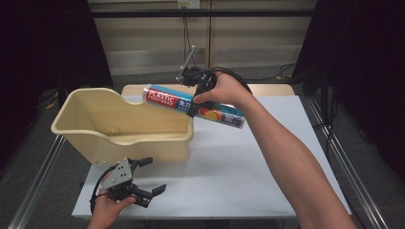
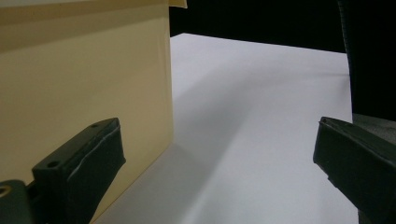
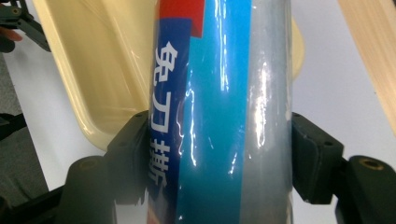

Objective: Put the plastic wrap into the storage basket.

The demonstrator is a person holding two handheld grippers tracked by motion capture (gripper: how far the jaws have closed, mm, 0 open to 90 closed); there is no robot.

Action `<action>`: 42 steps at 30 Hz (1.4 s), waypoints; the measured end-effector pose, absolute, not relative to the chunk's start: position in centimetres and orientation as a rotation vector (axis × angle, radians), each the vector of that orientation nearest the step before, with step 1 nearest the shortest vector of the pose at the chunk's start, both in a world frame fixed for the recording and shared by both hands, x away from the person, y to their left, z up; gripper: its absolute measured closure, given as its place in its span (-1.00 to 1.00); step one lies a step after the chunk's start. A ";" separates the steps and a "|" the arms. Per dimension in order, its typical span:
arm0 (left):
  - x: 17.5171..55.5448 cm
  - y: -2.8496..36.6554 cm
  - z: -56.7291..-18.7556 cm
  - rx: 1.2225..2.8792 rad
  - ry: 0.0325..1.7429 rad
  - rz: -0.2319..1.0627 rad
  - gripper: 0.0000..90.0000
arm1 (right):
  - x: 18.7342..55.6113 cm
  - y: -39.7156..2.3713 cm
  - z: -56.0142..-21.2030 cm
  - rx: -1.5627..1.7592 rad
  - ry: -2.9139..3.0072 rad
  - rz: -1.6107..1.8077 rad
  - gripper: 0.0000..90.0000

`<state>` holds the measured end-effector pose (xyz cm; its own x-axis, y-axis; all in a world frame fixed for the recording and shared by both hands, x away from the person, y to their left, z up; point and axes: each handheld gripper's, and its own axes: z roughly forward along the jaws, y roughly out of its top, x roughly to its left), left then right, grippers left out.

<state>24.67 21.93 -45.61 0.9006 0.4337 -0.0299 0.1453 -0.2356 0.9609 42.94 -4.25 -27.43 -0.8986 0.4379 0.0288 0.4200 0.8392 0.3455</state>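
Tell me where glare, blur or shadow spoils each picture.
High view: sharp, evenly lit table, dark surroundings. Left gripper view: jaws softly out of focus, the bin casting a broad shadow on the table. Right gripper view: bright glare streaks on the plastic wrap roll, close and slightly blurred.

Cream-yellow tub (image 1: pixel 119 125) seen on white worktop (image 1: pixel 248 167). Food-wrap roll (image 1: pixel 193 106) marked blue with red band, white lettering, orange fruit print. Both grippers, left gripper (image 1: pixel 145 179) and right gripper (image 3: pixel 219 154), rendered black.
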 end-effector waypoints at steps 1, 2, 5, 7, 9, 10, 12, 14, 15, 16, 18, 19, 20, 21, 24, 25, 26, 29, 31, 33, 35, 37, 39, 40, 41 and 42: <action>24.7 21.9 -45.6 1.808 0.432 0.284 -0.96 | 42.9 -4.0 -27.5 0.677 2.968 0.538 -0.28; 24.7 21.9 -45.6 1.809 0.431 0.284 -0.96 | 42.9 -3.7 -27.6 0.669 2.974 0.536 -0.28; 24.7 21.9 -45.6 1.804 0.432 0.286 -0.96 | 42.9 -2.9 -28.0 0.638 2.980 0.532 -0.28; 24.7 22.0 -45.6 1.806 0.430 0.284 -0.96 | 42.9 -2.3 -28.2 0.622 2.985 0.533 -0.28; 24.7 22.0 -45.6 1.808 0.430 0.283 -0.96 | 42.9 -1.8 -28.5 0.613 2.991 0.541 -0.28; 24.7 22.0 -45.6 1.815 0.434 0.288 -0.96 | 42.9 -1.6 -28.6 0.602 2.995 0.536 -0.29; 24.7 22.1 -45.6 1.820 0.429 0.292 -0.96 | 42.9 -1.2 -28.8 0.589 3.001 0.544 -0.29; 24.8 22.1 -45.7 1.818 0.422 0.285 -0.96 | 42.9 -0.8 -28.9 0.572 3.007 0.535 -0.29; 24.7 22.0 -45.7 1.820 0.429 0.292 -0.96 | 42.9 -0.6 -29.0 0.565 3.010 0.527 -0.29; 24.7 22.0 -45.7 1.819 0.429 0.291 -0.96 | 42.9 -0.4 -29.1 0.562 3.009 0.523 -0.29; 24.8 22.0 -45.7 1.814 0.424 0.278 -0.96 | 42.9 -0.1 -29.2 0.554 3.011 0.522 -0.29; 24.7 22.0 -45.6 1.815 0.432 0.288 -0.96 | 42.9 0.1 -29.2 0.550 3.011 0.520 -0.29; 24.7 21.9 -45.7 1.808 0.436 0.293 -0.96 | 42.9 0.3 -29.3 0.543 3.012 0.517 -0.29; 24.7 22.0 -45.6 1.818 0.431 0.287 -0.96 | 42.8 0.4 -29.3 0.537 3.014 0.519 -0.29; 24.7 22.0 -45.7 1.816 0.430 0.284 -0.96 | 42.8 0.8 -29.3 0.521 3.016 0.518 -0.29; 24.7 22.0 -45.6 1.821 0.430 0.285 -0.96 | 42.7 0.9 -29.4 0.522 3.018 0.513 -0.29; 24.7 22.0 -45.6 1.819 0.430 0.284 -0.96 | 42.7 1.1 -29.4 0.516 3.016 0.516 -0.29; 24.7 21.9 -45.7 1.812 0.428 0.284 -0.96 | 42.6 1.4 -29.5 0.506 3.024 0.499 -0.29; 24.8 22.0 -45.7 1.815 0.422 0.277 -0.96 | 42.6 1.6 -29.6 0.501 3.022 0.489 -0.29; 24.8 22.0 -45.7 1.814 0.424 0.279 -0.96 | 42.5 1.8 -29.7 0.491 3.023 0.477 -0.29; 24.8 22.1 -45.6 1.825 0.416 0.269 -0.96 | 42.5 2.0 -29.6 0.486 3.022 0.465 -0.29; 24.8 22.1 -45.6 1.826 0.416 0.269 -0.96 | 42.4 2.0 -29.7 0.489 3.021 0.455 -0.29; 24.8 22.0 -45.6 1.821 0.414 0.262 -0.96 | 42.4 2.1 -29.7 0.482 3.016 0.449 -0.29; 24.7 22.0 -45.7 1.817 0.431 0.281 -0.96 | 42.4 2.2 -29.6 0.476 3.022 0.433 -0.29; 24.7 22.0 -45.6 1.819 0.429 0.283 -0.96 | 42.3 2.3 -29.6 0.473 3.023 0.421 -0.29; 24.7 22.0 -45.6 1.826 0.429 0.284 -0.96 | 42.3 2.3 -29.7 0.463 3.021 0.421 -0.29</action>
